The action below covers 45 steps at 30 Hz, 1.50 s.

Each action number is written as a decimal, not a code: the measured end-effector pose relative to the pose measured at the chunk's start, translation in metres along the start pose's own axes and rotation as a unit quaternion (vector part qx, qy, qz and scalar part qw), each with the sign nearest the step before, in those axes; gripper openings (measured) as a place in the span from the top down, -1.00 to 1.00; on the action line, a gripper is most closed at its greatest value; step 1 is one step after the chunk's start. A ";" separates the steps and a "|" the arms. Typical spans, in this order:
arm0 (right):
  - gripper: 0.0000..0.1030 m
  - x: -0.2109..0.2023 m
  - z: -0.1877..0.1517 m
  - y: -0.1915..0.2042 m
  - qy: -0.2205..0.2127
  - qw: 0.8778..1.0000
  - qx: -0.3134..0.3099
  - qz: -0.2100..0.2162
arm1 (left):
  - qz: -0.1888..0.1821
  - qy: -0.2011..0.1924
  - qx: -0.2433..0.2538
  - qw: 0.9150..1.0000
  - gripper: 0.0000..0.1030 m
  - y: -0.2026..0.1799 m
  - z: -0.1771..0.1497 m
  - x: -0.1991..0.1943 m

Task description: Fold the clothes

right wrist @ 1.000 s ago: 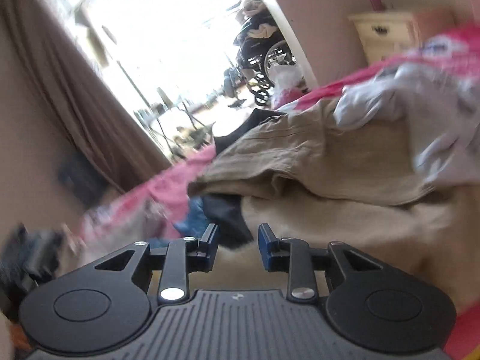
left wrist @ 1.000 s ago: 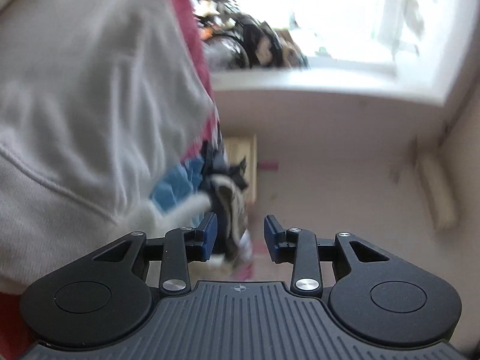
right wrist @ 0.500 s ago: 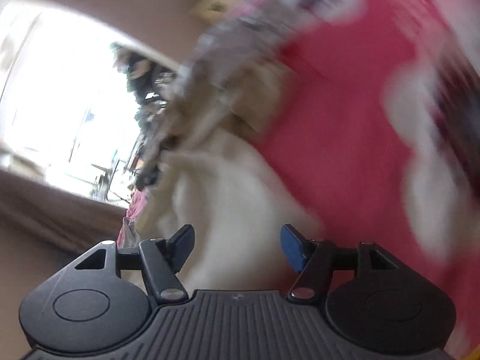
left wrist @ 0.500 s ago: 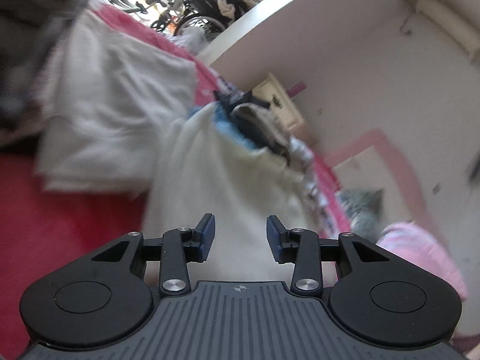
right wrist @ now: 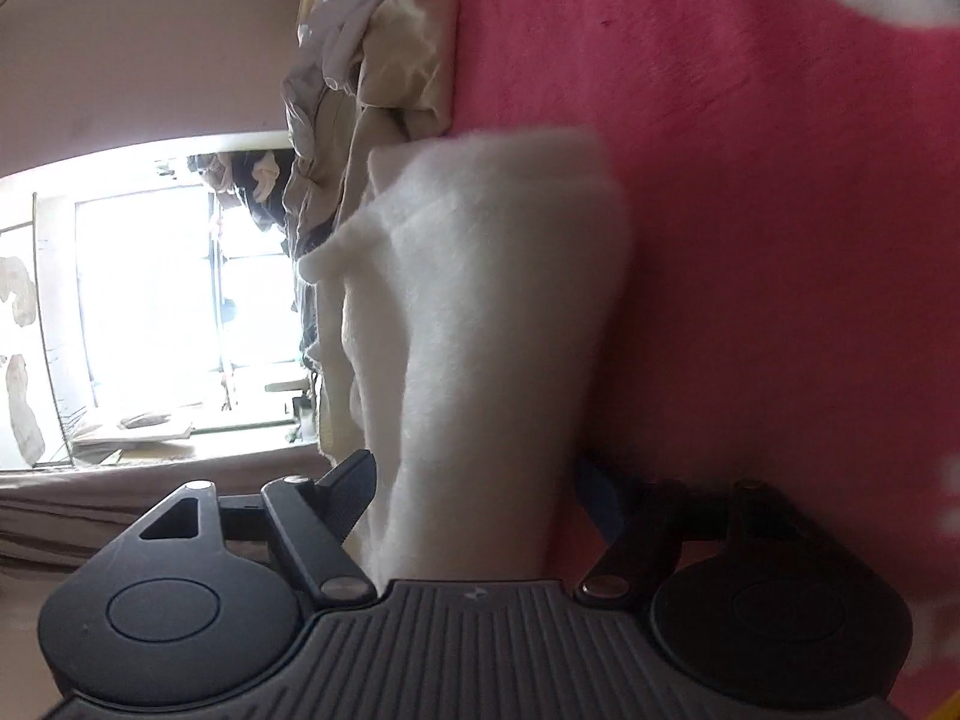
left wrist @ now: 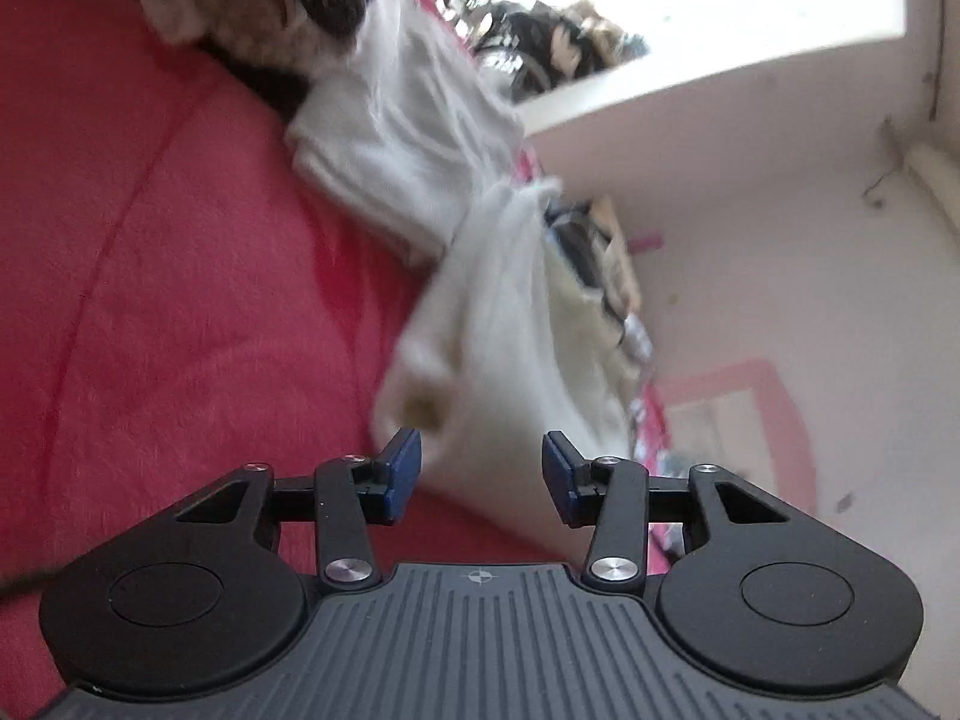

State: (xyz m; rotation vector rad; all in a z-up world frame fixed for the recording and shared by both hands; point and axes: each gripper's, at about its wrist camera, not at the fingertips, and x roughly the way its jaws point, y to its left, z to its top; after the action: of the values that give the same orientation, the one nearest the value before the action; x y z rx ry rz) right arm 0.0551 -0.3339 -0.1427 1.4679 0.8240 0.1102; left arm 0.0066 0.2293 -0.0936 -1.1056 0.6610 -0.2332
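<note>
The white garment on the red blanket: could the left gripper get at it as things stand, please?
Probably yes. The white garment lies right ahead of the left gripper, its near edge between the opening jaws, with nothing lying over it.

A lived-in home bedroom: a red blanket (left wrist: 180, 276) covers the bed, heaped clothes (right wrist: 360, 60) line its edge, and a bright window (right wrist: 144, 300) faces what appears to be a wheelchair (left wrist: 552, 48).

Fuzzy white garment (right wrist: 492, 324), plush red blanket (right wrist: 750, 240)
</note>
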 end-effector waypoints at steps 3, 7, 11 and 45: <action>-0.46 0.004 -0.005 -0.001 -0.033 0.999 0.009 -0.006 | -0.012 0.012 0.017 1.000 0.04 0.005 0.013 0.016; -0.47 0.017 0.005 -0.005 -0.051 0.998 0.042 0.023 | -0.018 0.052 0.039 0.998 0.03 0.004 0.023 0.041; -0.31 0.028 0.008 0.000 -0.052 0.998 0.046 0.005 | -0.038 0.066 0.066 0.995 0.03 -0.002 0.015 0.051; 0.35 -0.016 -0.056 0.008 -0.045 0.998 0.032 -0.017 | -0.026 0.162 0.054 0.985 0.64 -0.013 -0.024 0.006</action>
State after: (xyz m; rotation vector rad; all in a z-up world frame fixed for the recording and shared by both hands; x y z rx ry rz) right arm 0.0155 -0.2947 -0.1226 1.5064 0.7845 -0.0084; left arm -0.0011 0.2019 -0.0911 -0.9897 0.8981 -0.4958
